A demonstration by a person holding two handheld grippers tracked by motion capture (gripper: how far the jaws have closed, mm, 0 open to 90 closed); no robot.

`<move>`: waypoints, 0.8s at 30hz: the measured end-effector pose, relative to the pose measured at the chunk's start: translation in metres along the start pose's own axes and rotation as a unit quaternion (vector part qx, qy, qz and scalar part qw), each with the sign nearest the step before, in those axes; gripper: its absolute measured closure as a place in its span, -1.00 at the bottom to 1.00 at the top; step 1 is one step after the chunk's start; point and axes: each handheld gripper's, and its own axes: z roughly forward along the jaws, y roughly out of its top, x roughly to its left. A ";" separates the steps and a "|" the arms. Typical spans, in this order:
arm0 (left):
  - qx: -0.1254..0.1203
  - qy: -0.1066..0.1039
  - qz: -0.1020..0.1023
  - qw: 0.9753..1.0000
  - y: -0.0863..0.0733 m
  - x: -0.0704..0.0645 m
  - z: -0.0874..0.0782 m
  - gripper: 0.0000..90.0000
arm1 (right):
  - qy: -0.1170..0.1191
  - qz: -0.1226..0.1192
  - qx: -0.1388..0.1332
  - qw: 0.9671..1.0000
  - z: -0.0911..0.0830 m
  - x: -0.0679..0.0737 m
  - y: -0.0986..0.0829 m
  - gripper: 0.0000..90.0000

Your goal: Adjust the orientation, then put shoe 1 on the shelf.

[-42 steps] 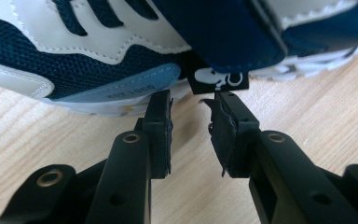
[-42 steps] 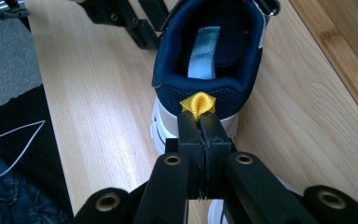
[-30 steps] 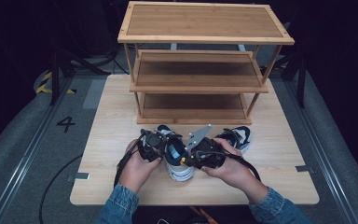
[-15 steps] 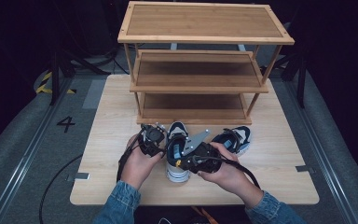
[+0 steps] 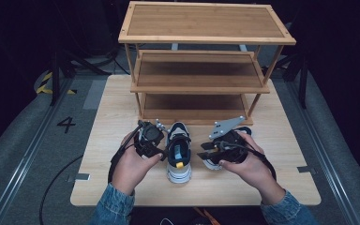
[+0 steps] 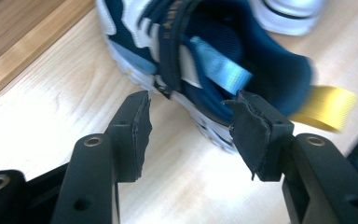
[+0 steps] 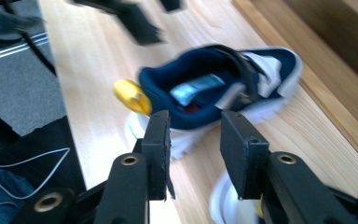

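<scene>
A navy and white shoe (image 5: 178,152) with a yellow heel tab lies on the wooden table (image 5: 117,112), toe toward the rack. My left gripper (image 5: 158,149) is just left of it, open. In the left gripper view the jaws (image 6: 191,100) stand wide apart in front of the shoe (image 6: 214,51), holding nothing. My right gripper (image 5: 202,154) is to the shoe's right, open, its jaws pointing at the shoe. A second shoe (image 5: 209,164) lies mostly hidden under the right hand. In the right gripper view the gripper (image 7: 196,119) faces the shoe (image 7: 214,88); the second shoe's white sole (image 7: 223,200) is below it.
A three-tier bamboo shoe rack (image 5: 201,84) stands at the back of the table, its shelves bare. The table's front edge is close under the person's forearms. Dark floor with a painted "4" (image 5: 66,124) lies to the left.
The two grippers, close together over the middle shoe a second ago, have drawn apart, the right one moving right. The shoe now lies uncovered between them.
</scene>
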 end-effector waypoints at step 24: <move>0.041 -0.051 0.093 0.994 0.027 -0.035 0.012 -0.04 | -0.111 0.164 0.001 0.980 -0.080 -0.084 -0.080 0.28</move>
